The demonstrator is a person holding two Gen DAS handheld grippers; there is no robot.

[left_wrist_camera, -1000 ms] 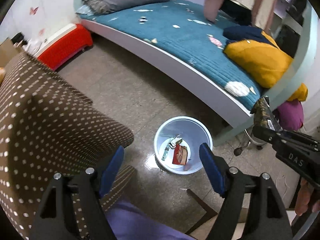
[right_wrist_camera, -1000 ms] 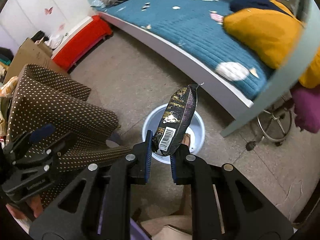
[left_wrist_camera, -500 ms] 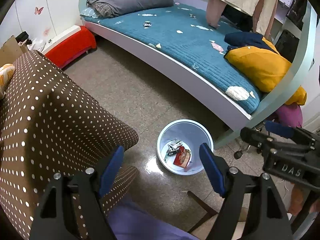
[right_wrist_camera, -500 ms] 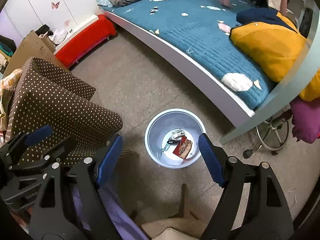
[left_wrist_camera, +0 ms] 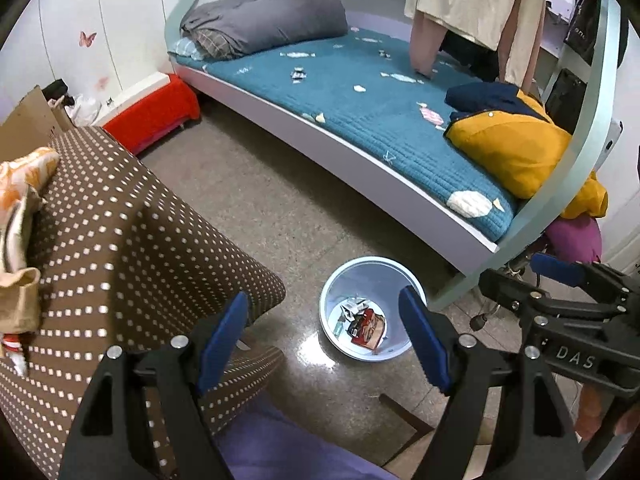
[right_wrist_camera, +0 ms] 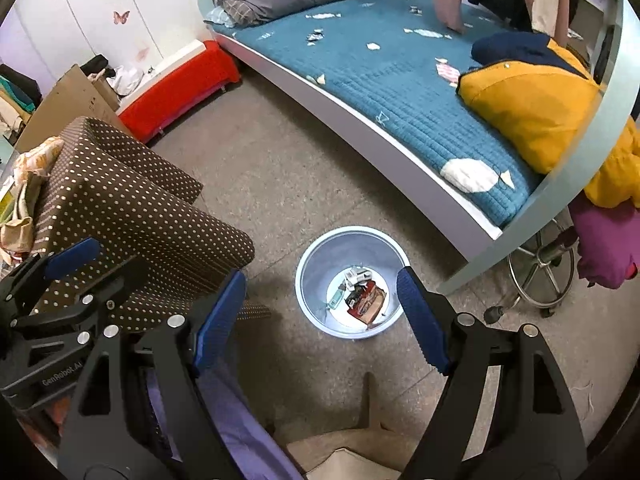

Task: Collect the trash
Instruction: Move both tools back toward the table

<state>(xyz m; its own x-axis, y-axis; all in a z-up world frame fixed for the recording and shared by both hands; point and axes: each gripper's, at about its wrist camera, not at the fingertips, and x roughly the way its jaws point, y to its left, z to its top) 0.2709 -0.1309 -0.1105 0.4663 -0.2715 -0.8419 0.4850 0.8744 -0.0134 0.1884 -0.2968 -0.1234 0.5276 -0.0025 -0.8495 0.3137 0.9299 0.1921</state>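
Note:
A pale blue bin (left_wrist_camera: 332, 280) (right_wrist_camera: 308, 260) stands on the floor beside the bed. Inside it lie a red wrapper (left_wrist_camera: 370, 330) (right_wrist_camera: 366, 304), white scraps and a dark packet. My left gripper (left_wrist_camera: 324, 300) hangs open above the bin with nothing between its blue pads. My right gripper (right_wrist_camera: 322, 276) is open and empty too, high over the bin. Each gripper shows at the edge of the other's view. Small wrapper-like bits (left_wrist_camera: 298, 74) (right_wrist_camera: 316, 36) lie on the teal bed cover.
A brown polka-dot box (left_wrist_camera: 120, 240) (right_wrist_camera: 132, 208) rises left of the bin. The bed (left_wrist_camera: 360, 168) runs across the back, with a yellow jacket (left_wrist_camera: 516, 152) on it. A red bench (right_wrist_camera: 180, 84) is at the far left, a chair base (right_wrist_camera: 540, 276) to the right.
The right gripper held a black snack packet over the bin a second ago; its jaws have opened and the packet is gone from them. Both grippers have risen away from the bin.

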